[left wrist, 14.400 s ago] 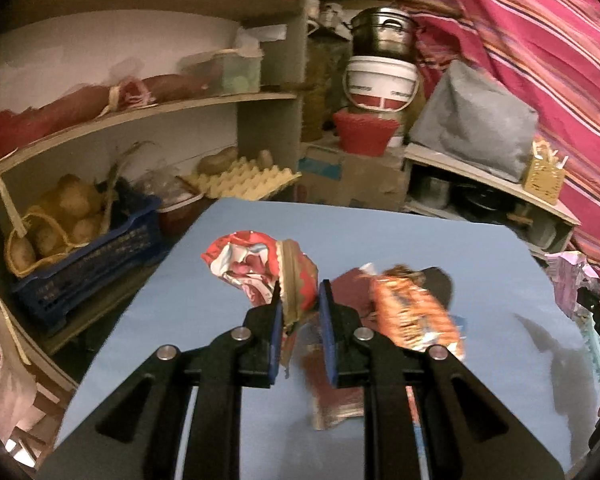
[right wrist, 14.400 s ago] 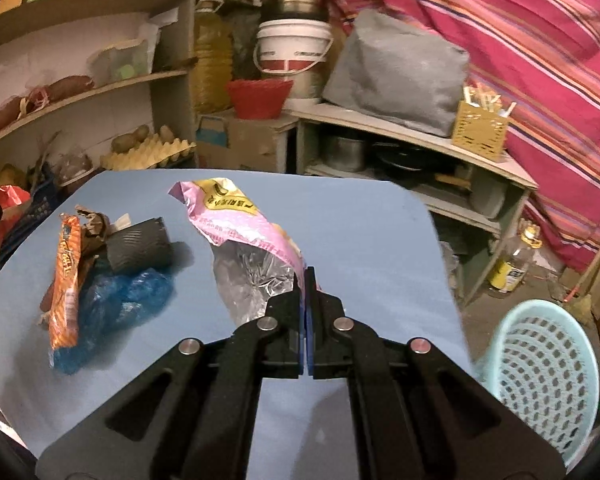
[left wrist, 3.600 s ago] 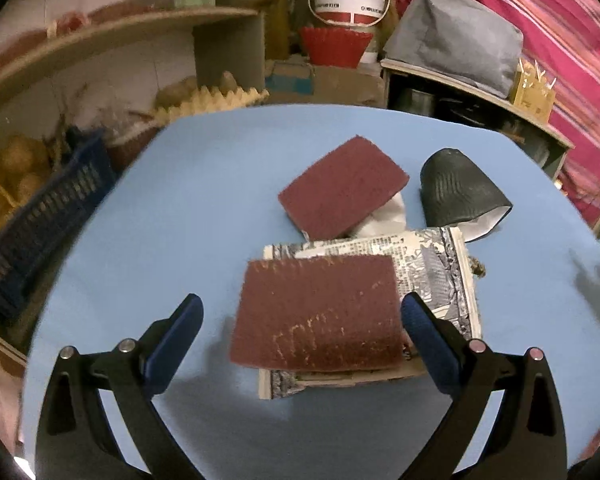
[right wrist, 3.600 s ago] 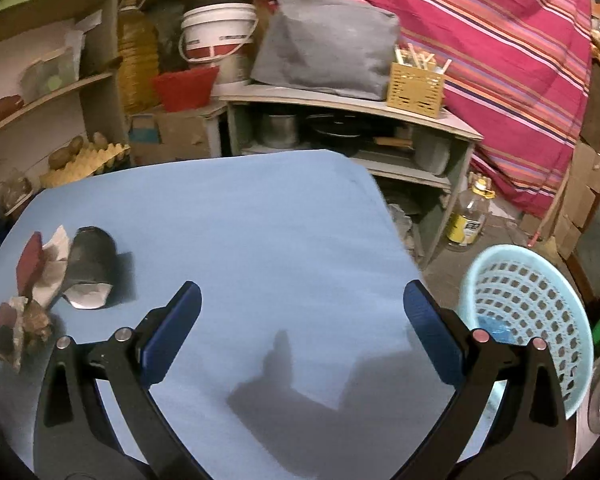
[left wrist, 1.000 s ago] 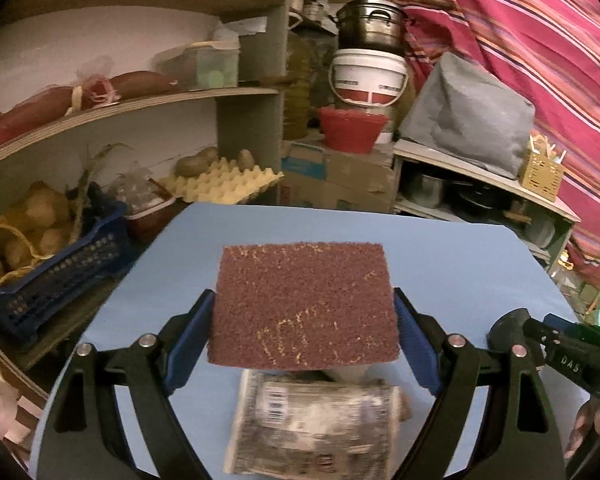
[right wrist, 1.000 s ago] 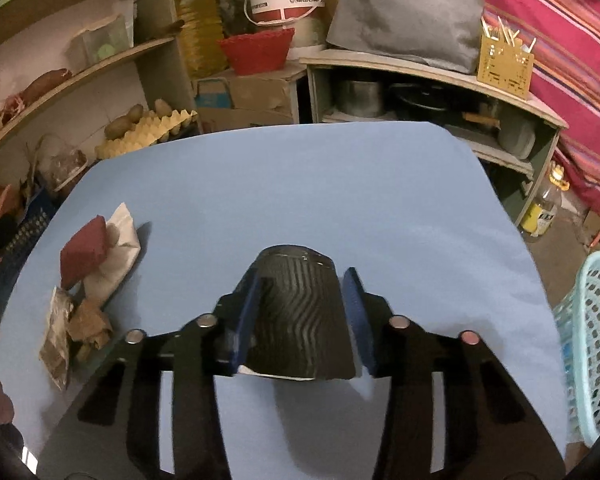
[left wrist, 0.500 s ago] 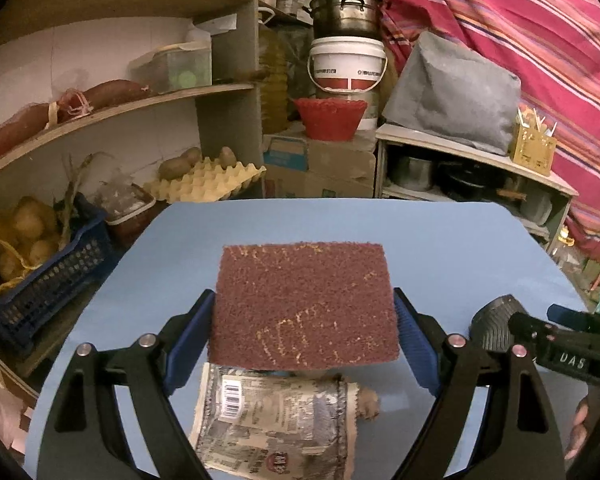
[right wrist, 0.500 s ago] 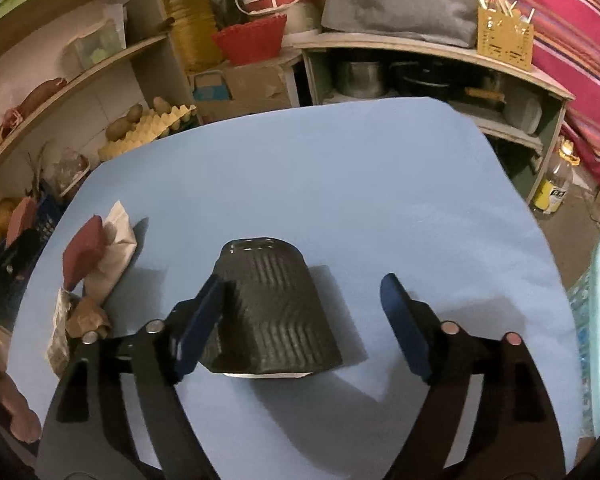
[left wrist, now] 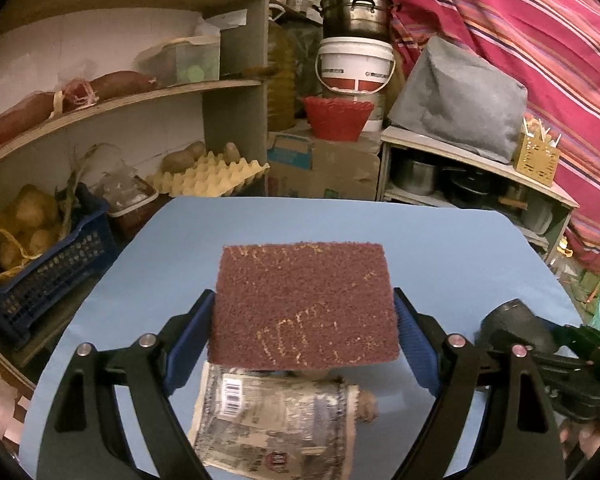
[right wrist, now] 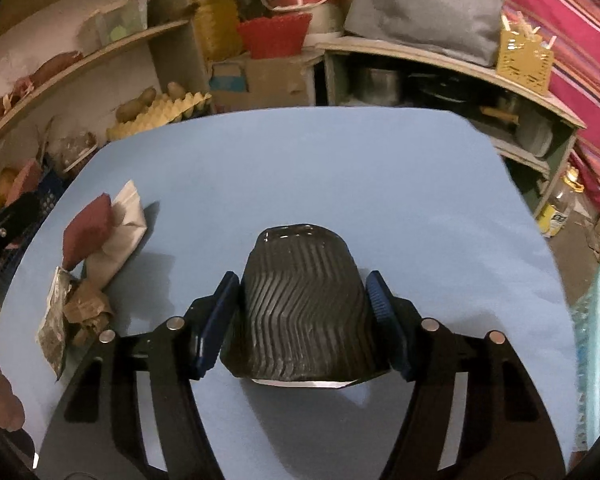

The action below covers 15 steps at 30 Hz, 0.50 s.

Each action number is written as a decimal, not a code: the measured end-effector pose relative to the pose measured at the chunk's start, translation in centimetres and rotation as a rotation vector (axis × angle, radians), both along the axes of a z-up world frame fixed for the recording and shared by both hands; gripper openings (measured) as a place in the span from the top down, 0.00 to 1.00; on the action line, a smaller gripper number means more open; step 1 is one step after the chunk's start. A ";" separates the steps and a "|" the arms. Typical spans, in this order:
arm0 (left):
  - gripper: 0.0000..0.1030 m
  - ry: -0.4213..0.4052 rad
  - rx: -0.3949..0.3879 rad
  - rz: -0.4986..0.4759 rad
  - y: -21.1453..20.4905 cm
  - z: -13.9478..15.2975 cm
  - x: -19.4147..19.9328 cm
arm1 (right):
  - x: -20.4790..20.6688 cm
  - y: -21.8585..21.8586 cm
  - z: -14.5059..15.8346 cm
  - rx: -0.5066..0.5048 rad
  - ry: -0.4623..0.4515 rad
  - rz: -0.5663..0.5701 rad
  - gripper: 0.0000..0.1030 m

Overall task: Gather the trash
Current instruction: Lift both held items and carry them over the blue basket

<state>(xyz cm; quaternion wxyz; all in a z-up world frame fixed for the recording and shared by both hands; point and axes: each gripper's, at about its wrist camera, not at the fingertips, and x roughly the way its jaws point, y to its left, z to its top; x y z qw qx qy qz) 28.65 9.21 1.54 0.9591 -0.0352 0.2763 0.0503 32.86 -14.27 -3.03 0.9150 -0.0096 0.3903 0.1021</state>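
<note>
Blue desk (right wrist: pixel 340 168) fills both views; your left tool (left wrist: pixel 304 332) is clamped across the maroon scouring pad (left wrist: pixel 304 306), held flat above a printed wrapper (left wrist: pixel 276 420). Your right tool (right wrist: pixel 300 316) has just been closing around the crushed black cup (right wrist: pixel 304 304) (lying on its side, base pointing away), pads beside it, contact unclear.

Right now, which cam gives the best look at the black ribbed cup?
Right wrist view. The black ribbed cup lies on its side on the blue table, centred between the right gripper pads, ribbing and white rim clear. Left wrist view catches only a dark blurred part of it at the right edge.
</note>
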 end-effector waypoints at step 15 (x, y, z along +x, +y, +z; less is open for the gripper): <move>0.18 0.001 -0.001 -0.134 -9.2 -0.4 1.0 | -5.4 -14.9 4.5 -0.014 -0.122 -0.239 0.37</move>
